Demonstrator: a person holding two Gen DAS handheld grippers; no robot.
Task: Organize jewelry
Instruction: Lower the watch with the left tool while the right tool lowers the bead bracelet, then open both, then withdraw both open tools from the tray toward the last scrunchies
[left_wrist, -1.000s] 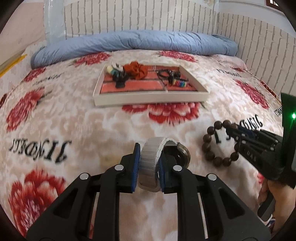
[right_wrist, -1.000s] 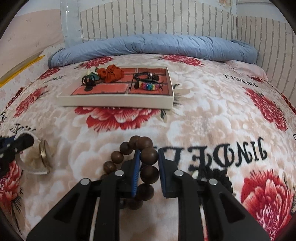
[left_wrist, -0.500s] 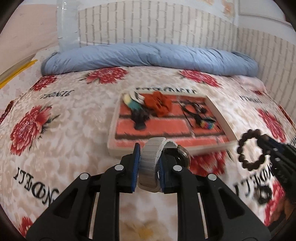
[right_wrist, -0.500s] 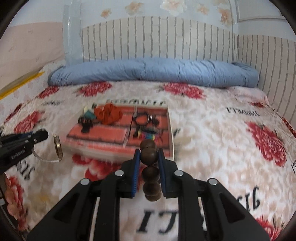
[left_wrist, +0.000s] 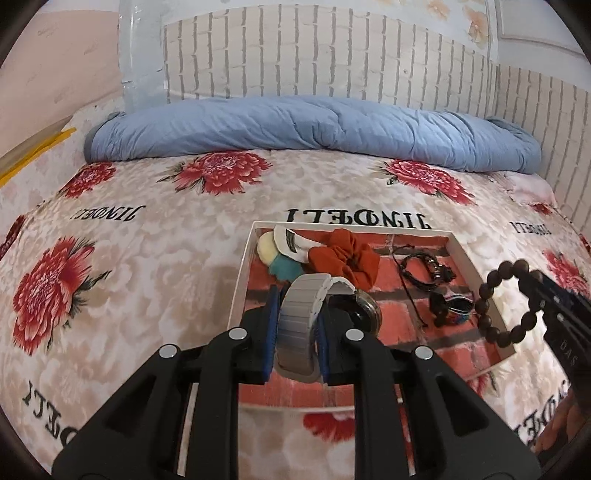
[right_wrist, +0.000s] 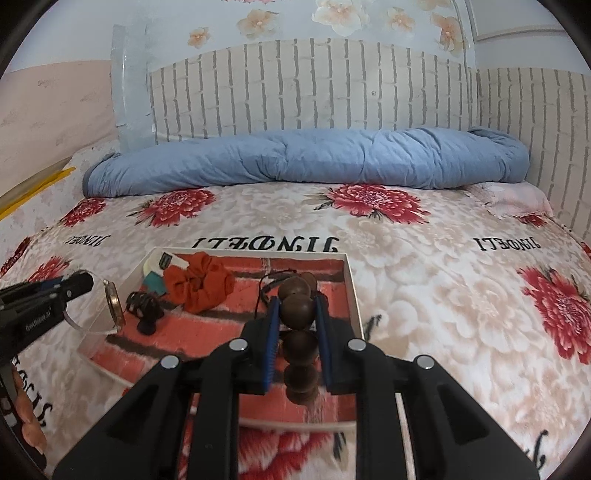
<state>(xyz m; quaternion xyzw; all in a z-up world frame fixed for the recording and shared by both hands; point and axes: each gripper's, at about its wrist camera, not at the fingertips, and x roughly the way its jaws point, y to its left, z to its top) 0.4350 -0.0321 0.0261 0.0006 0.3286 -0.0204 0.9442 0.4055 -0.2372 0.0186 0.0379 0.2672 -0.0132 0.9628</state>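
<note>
A: What's biggest here?

B: The bed (left_wrist: 155, 266) with its flowered cover, and a blue quilt (left_wrist: 314, 129) rolled along the headboard side.

A: And on the bed?

B: A white tray (left_wrist: 238, 295) with a brick-print floor. In it lie an orange scrunchie (left_wrist: 347, 256), black cords (left_wrist: 424, 267) and a rainbow band (left_wrist: 458, 312).

A: The claws?

B: The left gripper (left_wrist: 297, 332) is clamped on a watch (left_wrist: 301, 325) by its grey strap, above the tray's left half. The right gripper (right_wrist: 297, 347) is pinched on a bead bracelet (right_wrist: 297, 314), over the tray's right part.

A: Do the watch or the bracelet touch the tray?

B: Neither seems to; both hang in the claws.
</note>
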